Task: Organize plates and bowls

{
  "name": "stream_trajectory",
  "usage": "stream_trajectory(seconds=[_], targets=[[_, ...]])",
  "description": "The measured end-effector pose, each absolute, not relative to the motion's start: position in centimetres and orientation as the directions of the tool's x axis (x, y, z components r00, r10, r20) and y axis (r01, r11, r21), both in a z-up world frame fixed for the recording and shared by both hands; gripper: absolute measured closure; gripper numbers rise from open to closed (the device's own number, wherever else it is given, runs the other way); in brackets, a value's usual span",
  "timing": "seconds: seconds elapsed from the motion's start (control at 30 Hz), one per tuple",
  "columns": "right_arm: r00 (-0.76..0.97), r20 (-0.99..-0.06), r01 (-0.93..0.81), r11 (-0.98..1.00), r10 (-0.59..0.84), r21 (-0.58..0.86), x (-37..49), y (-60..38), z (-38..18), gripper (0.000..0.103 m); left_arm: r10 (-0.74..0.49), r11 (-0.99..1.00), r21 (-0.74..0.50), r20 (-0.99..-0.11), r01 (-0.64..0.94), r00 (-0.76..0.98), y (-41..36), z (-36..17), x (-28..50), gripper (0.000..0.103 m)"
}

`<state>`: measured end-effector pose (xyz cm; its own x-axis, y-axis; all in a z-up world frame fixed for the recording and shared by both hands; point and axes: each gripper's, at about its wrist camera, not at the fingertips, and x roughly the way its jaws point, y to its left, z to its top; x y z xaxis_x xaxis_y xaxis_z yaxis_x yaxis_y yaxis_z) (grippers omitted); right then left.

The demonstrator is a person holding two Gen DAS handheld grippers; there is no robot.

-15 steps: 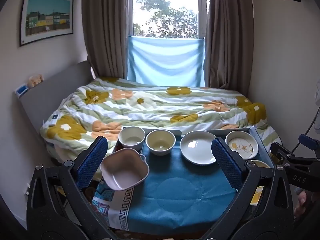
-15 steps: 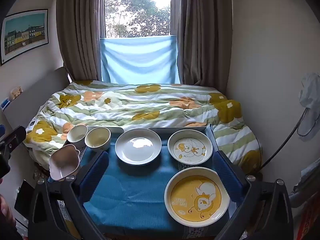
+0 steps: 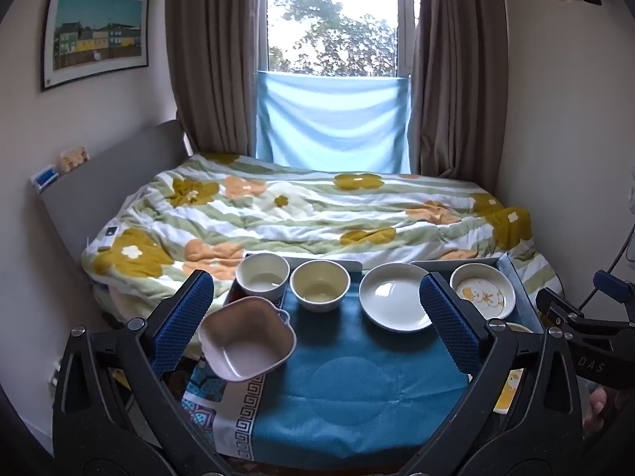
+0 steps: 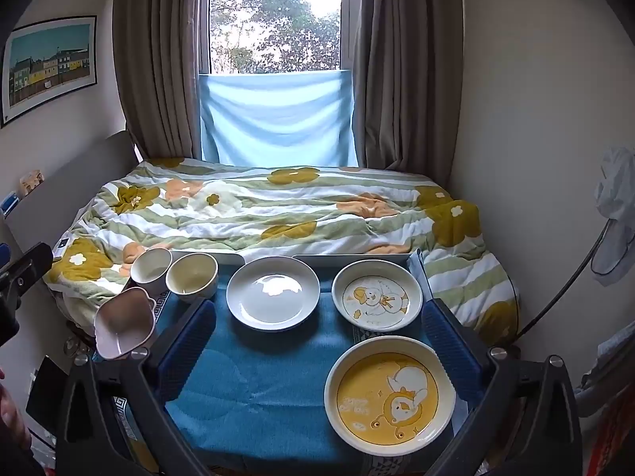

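Observation:
On the blue cloth of a small table (image 3: pixel 357 388) stand a pink square bowl (image 3: pixel 247 337) at the left, a white bowl (image 3: pixel 262 279), a cream bowl (image 3: pixel 320 285), a plain white plate (image 3: pixel 395 295) and a small duck plate (image 3: pixel 482 291). A large yellow plate (image 4: pixel 389 392) lies at the front right. The same dishes show in the right wrist view: pink bowl (image 4: pixel 124 323), white plate (image 4: pixel 273 292), duck plate (image 4: pixel 376 295). My left gripper (image 3: pixel 317 329) is open and empty above the table's near side. My right gripper (image 4: pixel 317 341) is open and empty above the yellow plate's side.
A bed with a flowered quilt (image 3: pixel 309 214) lies just beyond the table. Curtains and a window (image 3: pixel 333 20) are behind it. A wall is close on the right (image 4: pixel 535 119), with a fan (image 4: pixel 613 214) beside the bed.

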<state>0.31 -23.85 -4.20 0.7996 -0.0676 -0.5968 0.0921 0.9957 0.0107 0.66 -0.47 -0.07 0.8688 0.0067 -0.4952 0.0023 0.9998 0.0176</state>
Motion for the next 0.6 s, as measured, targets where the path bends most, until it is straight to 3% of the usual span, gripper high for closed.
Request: stream_trajectory(seconds=[0.6], targets=[[0.805, -0.589, 0.083, 0.997, -0.066, 0.002, 0.12, -23.05, -3.66, 0.000, -0.005, 1.000, 0.000, -0.495, 0.006, 0.869, -0.19, -0.01, 1.36, 0.000]])
